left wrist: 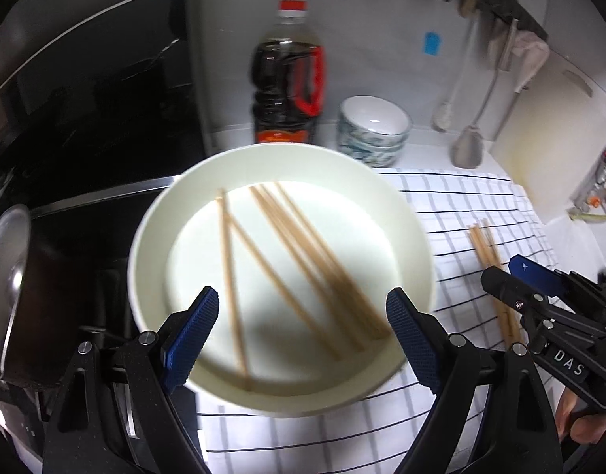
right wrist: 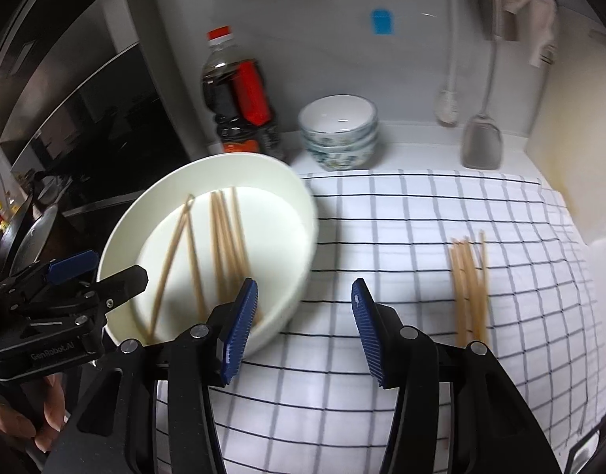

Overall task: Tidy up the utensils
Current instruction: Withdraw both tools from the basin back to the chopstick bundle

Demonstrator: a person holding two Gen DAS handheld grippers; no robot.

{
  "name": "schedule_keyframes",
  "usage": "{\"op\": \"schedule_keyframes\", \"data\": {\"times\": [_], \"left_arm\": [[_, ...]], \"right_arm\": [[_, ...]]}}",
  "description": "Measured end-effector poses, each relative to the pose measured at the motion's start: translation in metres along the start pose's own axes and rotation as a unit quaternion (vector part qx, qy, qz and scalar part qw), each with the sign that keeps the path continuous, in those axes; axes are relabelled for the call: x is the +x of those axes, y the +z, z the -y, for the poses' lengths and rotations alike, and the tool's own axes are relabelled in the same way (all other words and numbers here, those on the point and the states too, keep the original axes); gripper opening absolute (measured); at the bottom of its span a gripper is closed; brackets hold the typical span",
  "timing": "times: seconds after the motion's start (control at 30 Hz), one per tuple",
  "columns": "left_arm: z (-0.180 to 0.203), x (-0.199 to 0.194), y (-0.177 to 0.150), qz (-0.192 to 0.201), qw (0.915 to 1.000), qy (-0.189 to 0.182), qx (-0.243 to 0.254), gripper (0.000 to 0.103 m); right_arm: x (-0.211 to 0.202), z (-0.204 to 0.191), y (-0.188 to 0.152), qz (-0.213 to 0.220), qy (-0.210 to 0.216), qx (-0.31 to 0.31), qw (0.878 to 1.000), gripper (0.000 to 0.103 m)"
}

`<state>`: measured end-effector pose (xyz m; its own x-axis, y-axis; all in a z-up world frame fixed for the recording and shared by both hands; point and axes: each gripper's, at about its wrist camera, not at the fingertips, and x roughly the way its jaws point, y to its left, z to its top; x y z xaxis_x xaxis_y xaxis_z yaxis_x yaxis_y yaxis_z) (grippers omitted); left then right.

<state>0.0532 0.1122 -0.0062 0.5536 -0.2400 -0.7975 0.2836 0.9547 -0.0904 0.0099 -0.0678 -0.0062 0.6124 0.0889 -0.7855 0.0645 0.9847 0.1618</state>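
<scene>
Right claw (left wrist: 518, 276) marked "DAS".

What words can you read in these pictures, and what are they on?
"DAS": white letters on the body of the right gripper, seen from the left wrist.
"GenRobot.AI": faint print on the body of the left gripper, seen from the right wrist.
The dark bottle's label: too blurred to read.

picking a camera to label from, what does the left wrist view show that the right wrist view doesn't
Only the left wrist view shows the shiny steel pot lid at its left edge. Only the right wrist view shows the whole loose bundle of wooden chopsticks unobstructed on the checked cloth. Both show the white round bowl holding chopsticks, the dark sauce bottle and stacked patterned bowls.
</scene>
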Motion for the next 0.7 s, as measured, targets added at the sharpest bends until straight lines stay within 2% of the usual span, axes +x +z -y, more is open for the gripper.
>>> {"op": "schedule_keyframes", "data": {"times": [0.23, 0.37, 0.5, 0.7], "left_arm": [[0.054, 0.007, -0.002, -0.007, 0.9997, -0.02, 0.013, 0.085], [0.089, 0.013, -0.007, -0.01, 0.9997, -0.023, 0.008, 0.085], [0.121, 0.019, -0.012, -0.019, 0.9996, -0.013, -0.014, 0.085], [0.163, 0.031, -0.023, -0.024, 0.9988, 0.039, -0.02, 0.085]], "right_arm": [[-0.018, 0.058, -0.016, -0.002, -0.022, 0.027, 0.999, 0.049], [-0.025, 0.092, -0.022, -0.004, -0.02, 0.027, 0.999, 0.049], [-0.031, 0.132, -0.027, -0.01, -0.004, 0.024, 1.0, 0.05], [-0.023, 0.192, -0.042, -0.022, 0.023, 0.019, 0.999, 0.051]]}}
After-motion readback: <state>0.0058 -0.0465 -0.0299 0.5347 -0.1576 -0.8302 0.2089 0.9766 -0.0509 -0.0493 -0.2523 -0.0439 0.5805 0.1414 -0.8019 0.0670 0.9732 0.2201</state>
